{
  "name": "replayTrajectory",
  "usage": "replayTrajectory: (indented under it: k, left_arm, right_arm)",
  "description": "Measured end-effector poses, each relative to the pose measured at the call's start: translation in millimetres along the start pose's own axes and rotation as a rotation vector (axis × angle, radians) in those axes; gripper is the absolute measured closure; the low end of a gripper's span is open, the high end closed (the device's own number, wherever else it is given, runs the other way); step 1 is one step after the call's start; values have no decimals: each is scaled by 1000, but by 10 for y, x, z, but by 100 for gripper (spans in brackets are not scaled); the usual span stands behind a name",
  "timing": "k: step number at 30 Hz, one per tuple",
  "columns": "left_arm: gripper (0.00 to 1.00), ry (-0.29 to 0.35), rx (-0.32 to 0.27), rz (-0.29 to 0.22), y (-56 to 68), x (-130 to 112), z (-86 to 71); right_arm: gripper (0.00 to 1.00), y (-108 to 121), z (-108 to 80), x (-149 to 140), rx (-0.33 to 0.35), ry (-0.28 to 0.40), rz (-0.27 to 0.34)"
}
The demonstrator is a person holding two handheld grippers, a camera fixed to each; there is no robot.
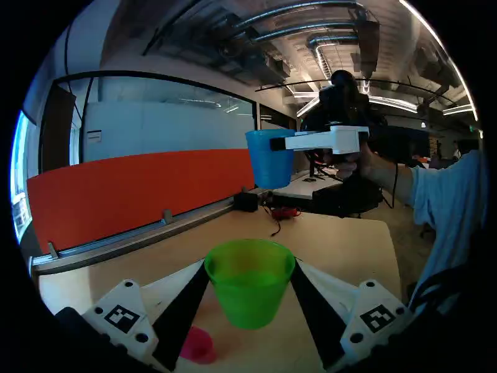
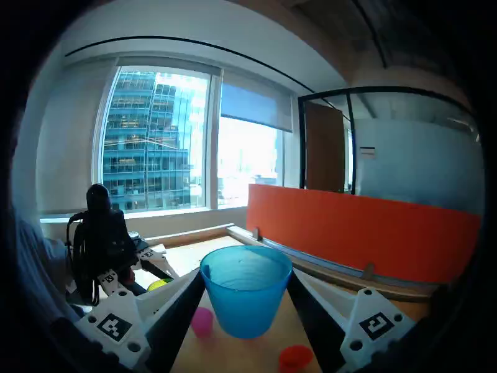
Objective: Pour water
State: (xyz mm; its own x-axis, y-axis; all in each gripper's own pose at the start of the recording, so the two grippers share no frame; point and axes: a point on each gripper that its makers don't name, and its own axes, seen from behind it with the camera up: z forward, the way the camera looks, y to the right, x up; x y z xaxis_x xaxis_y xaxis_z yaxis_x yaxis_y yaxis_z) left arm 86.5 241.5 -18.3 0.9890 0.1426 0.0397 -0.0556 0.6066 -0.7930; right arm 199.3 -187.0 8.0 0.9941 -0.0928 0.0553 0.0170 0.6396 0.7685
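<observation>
Two plastic cups are in play. In the left gripper view, a green cup is pinched at its upper wall between the fingers of the left gripper and held above the wooden table. Higher up and beyond it, a blue cup is clamped by the right gripper, which is carried in a person's hand. Both cups are judged light, thin-walled and a little springy. They are also smooth and tapered, so a gentle but sure squeeze just under the rim is called for, and a downward slip is to be guarded against. A pink cup is seen on the table just below the green one, and an orange partition runs along the far edge. In the right gripper view, the blue cup is shown upright, with that gripper's two fingers pressed to its sides. Whether water is inside cannot be told. A red cup and the pink one are spotted on the table beneath, where a spill could land. The gap between the two held cups is judged open.
</observation>
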Motion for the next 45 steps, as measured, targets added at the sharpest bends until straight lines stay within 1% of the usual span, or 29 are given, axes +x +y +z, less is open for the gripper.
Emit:
replayTrajectory:
  k: [9,17,23,31,37,41,45]
  left_arm:
    - [12,-53,-8,6,14,-163,5]
    - [12,-116,-25,26,64,-316,56]
    - [12,-153,-44,31,105,-402,96]
    - [12,-215,-64,48,163,-574,164]
    - [11,-273,-79,46,205,-770,212]
    - [10,-314,-83,57,226,-932,245]
    - [10,-340,-90,59,246,-1052,274]
  right_arm:
    - [8,83,-129,-348,-4,-64,-9]
    - [8,51,-225,-629,16,-123,-14]
    - [8,26,-277,-823,30,-173,-22]
    - [8,0,-340,-1103,54,-244,-40]
    - [8,5,-350,-1338,64,-294,-45]
    - [8,5,-351,-1531,72,-330,-55]
    - [8,-12,-345,-1727,85,-363,-66]
